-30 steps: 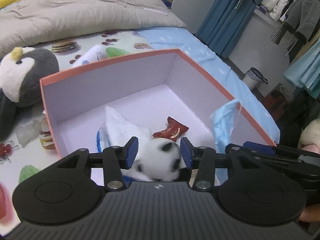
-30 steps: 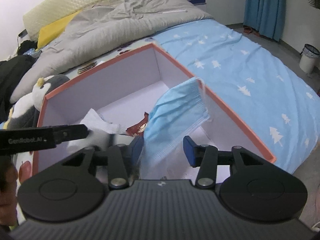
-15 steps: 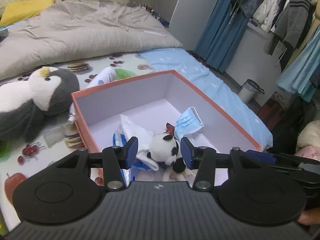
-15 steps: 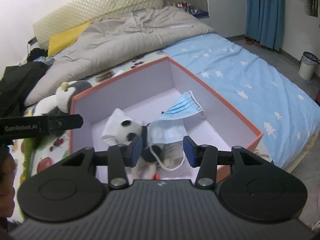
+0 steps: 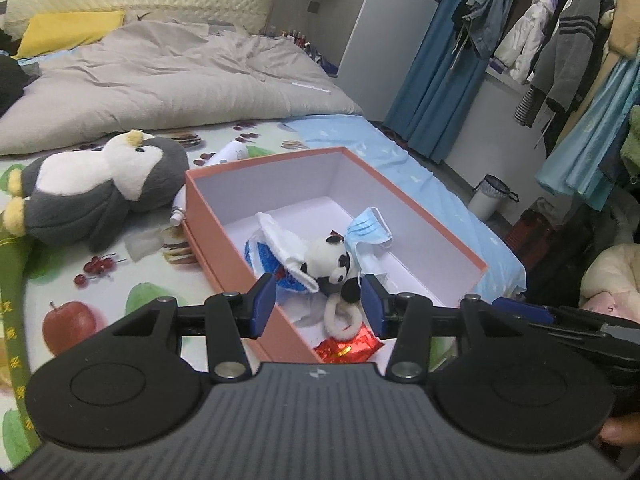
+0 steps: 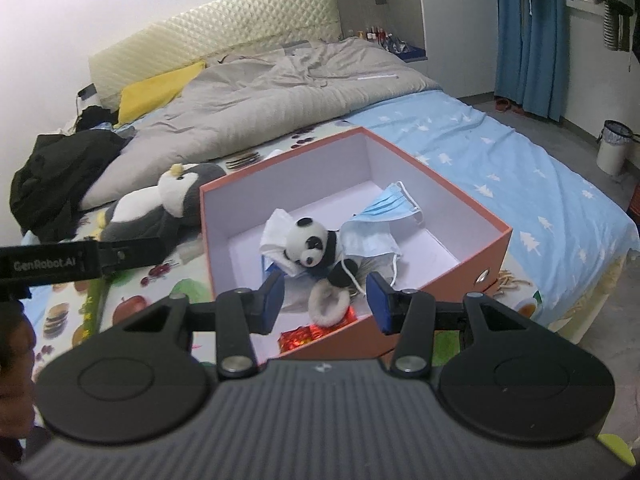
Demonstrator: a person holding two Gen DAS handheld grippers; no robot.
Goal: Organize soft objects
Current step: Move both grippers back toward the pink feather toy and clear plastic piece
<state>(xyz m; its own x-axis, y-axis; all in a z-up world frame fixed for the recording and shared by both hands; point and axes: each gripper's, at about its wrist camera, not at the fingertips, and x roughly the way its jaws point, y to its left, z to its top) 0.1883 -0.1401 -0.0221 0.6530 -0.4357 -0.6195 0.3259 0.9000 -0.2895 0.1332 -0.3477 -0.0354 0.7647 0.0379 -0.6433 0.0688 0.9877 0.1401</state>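
Note:
An orange box (image 5: 208,216) (image 6: 472,256) with a white inside sits on the bed. In it lie a small panda plush (image 5: 328,258) (image 6: 306,244), a blue face mask (image 5: 370,226) (image 6: 390,204), a white cloth (image 5: 280,236), a fluffy white ring (image 6: 330,304) and a red wrapper (image 5: 348,348). My left gripper (image 5: 320,304) is open and empty, held above the box's near end. My right gripper (image 6: 326,300) is open and empty, also above the near end.
A large grey and white penguin plush (image 5: 96,192) (image 6: 160,204) lies on the fruit-print sheet left of the box. A grey duvet (image 5: 168,76) covers the far bed. A white bottle (image 5: 228,152) lies behind the box. A bin (image 5: 490,196) stands on the floor to the right.
Both grippers have let go and pulled back and up from the box. The panda dropped from the left gripper and the blue mask from the right; both now lie in the box.

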